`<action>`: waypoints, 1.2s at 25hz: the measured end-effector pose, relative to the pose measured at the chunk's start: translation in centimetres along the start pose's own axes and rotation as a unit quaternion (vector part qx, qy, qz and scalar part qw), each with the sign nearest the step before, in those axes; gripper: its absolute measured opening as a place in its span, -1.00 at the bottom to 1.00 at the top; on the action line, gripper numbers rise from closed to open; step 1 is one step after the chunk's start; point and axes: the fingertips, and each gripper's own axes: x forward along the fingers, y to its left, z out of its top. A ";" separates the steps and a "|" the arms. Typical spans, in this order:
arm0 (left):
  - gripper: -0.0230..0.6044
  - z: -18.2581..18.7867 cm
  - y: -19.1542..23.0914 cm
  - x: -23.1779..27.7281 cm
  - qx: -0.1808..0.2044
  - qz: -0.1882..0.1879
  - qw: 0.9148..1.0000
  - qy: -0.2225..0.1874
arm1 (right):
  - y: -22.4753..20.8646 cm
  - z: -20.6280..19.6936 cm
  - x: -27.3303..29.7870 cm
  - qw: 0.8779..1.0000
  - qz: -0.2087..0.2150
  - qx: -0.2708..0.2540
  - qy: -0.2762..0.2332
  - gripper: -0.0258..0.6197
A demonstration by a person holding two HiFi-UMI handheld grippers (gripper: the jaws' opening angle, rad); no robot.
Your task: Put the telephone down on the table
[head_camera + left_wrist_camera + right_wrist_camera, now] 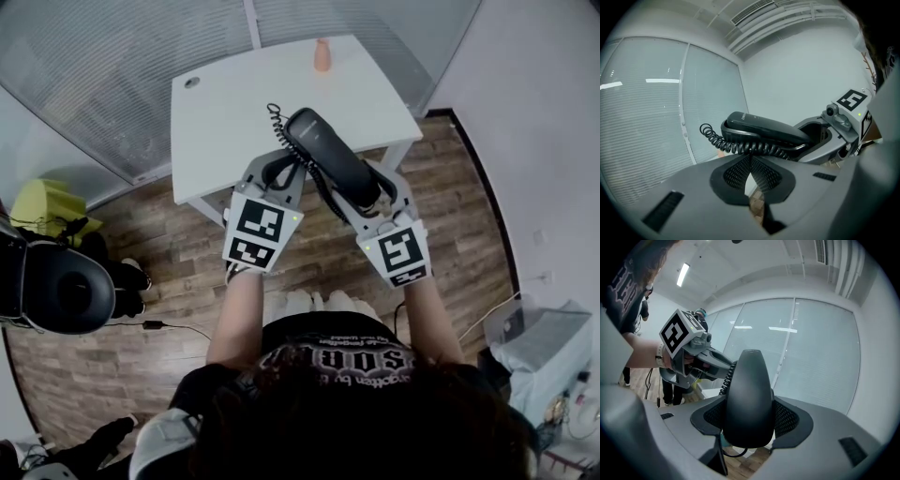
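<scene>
The black telephone handset (333, 159) hangs in the air over the near edge of the white table (234, 103), and my right gripper (375, 192) is shut on its near end. In the right gripper view the handset (747, 399) fills the gap between the jaws of that gripper (749, 418). Its coiled cord (277, 127) runs off to the left. My left gripper (286, 169) is shut on the cord. The left gripper view shows the coils (745, 146) pinched at the tips of the left gripper (750, 159), with the handset (764, 129) just beyond.
A small orange object (322, 54) stands at the table's far edge, and a round cable hole (192, 82) is at its far left corner. Frosted glass walls rise behind the table. A black chair (61, 286) stands on the wooden floor at left, white equipment (548, 347) at right.
</scene>
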 end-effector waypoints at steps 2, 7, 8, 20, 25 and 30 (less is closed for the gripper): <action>-0.92 0.1 0.1 0.9 0.002 -0.002 1.000 0.002 | -0.7 -0.3 0.3 1.000 -0.004 0.005 -0.001 -0.06; -0.92 -0.1 1.0 2.8 0.003 -0.010 1.000 0.006 | -2.0 -0.9 1.7 1.000 -0.011 0.016 0.005 -0.06; -0.92 -0.2 1.3 3.2 0.003 -0.013 1.000 0.007 | -2.2 -1.1 2.1 1.000 -0.013 0.018 0.007 -0.06; -0.92 -1.1 4.0 8.5 0.001 -0.056 0.998 -0.004 | -5.3 -2.8 6.0 0.998 -0.051 0.022 0.031 -0.06; -0.92 -0.9 7.1 13.0 0.002 -0.080 0.997 -0.001 | -8.6 -3.2 10.1 0.996 -0.069 0.031 0.045 -0.06; -0.92 -0.7 9.2 15.7 0.007 -0.102 0.995 -0.004 | -10.5 -3.4 12.7 0.994 -0.089 0.035 0.055 -0.06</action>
